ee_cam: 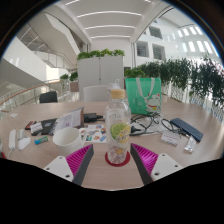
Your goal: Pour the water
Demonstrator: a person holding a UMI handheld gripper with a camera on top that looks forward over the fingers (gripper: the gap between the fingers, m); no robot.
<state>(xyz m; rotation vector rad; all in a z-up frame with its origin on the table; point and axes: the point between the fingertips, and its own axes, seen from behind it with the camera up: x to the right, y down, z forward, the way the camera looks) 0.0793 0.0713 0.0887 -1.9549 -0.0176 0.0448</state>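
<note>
A clear plastic bottle (118, 125) with a white cap and a yellow-green label stands upright on a round red coaster (117, 158) on the wooden table (112, 178). My gripper (117, 158) is open, its pink pads (84, 157) set wide at either side of the bottle's base with a gap on each side. The bottle stands between the fingertips, resting on its own coaster. A white bowl (66, 137) sits to the left, just beyond the left finger.
The table holds clutter: a white box (68, 121), small items and cards to the left (40, 128), cables and a dark case (185, 129) to the right, a green bag (144, 93) behind. Chairs and plants stand beyond.
</note>
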